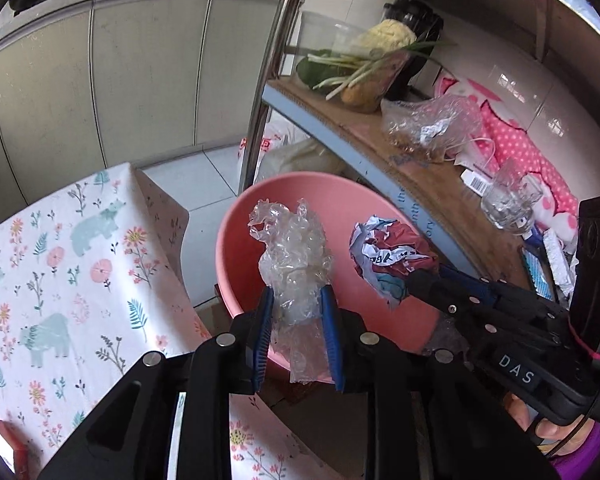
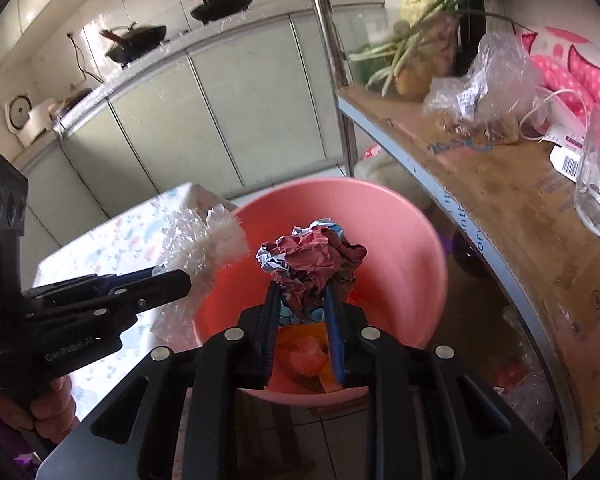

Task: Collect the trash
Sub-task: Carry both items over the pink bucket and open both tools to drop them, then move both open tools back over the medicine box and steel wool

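My left gripper point(image 1: 298, 300) is shut on a crumpled clear plastic wrap point(image 1: 292, 252) and holds it over the near rim of a pink bin point(image 1: 236, 240). My right gripper point(image 2: 302, 292) is shut on a crumpled red, white and blue paper ball point(image 2: 312, 258) and holds it above the opening of the pink bin point(image 2: 420, 264). The right gripper point(image 1: 412, 280) with the paper ball point(image 1: 388, 256) also shows in the left wrist view. The left gripper point(image 2: 180, 276) with the wrap point(image 2: 216, 248) shows in the right wrist view. Orange scraps point(image 2: 304, 354) lie at the bin's bottom.
A table with a floral bear cloth point(image 1: 60, 272) stands left of the bin. A wooden shelf point(image 1: 428, 172) on the right carries a plastic bag point(image 1: 432, 124), a glass point(image 1: 508, 200), vegetables point(image 1: 372, 64) and pink cloth. A metal pole point(image 1: 268, 80) rises behind the bin.
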A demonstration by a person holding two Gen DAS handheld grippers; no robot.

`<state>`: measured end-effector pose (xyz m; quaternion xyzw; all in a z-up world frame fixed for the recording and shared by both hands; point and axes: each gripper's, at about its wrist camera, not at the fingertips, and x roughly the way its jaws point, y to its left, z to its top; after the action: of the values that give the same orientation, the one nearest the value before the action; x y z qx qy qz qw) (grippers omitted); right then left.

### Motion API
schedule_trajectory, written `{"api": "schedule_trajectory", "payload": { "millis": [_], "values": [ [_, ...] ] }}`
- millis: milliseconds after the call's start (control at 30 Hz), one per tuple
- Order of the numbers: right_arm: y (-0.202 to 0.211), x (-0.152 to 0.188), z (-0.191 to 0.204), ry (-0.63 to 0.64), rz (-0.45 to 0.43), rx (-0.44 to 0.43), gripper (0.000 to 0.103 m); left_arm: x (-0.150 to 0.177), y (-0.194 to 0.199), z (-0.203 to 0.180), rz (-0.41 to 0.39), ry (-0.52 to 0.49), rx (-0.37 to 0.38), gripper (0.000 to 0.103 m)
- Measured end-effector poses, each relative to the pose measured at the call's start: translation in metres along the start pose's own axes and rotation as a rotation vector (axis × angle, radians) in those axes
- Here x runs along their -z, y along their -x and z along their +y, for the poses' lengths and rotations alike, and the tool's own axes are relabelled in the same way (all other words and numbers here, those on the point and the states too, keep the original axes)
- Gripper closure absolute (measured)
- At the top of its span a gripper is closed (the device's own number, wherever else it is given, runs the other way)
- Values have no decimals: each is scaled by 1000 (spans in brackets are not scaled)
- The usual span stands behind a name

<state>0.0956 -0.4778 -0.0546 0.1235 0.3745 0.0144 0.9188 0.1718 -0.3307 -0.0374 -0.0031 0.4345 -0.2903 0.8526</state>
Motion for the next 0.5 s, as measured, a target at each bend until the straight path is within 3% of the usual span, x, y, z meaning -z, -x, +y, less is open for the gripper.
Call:
{"api": "schedule_trajectory", "payload": {
  "millis": [167,500],
  "values": [
    [-8,0,-2,-3,25,21,67,-1,-10,6,26,33,24,74],
    [21,2,25,32,-38,-52,67,2,38,-2,-50,-10,38,74]
  ]
}}
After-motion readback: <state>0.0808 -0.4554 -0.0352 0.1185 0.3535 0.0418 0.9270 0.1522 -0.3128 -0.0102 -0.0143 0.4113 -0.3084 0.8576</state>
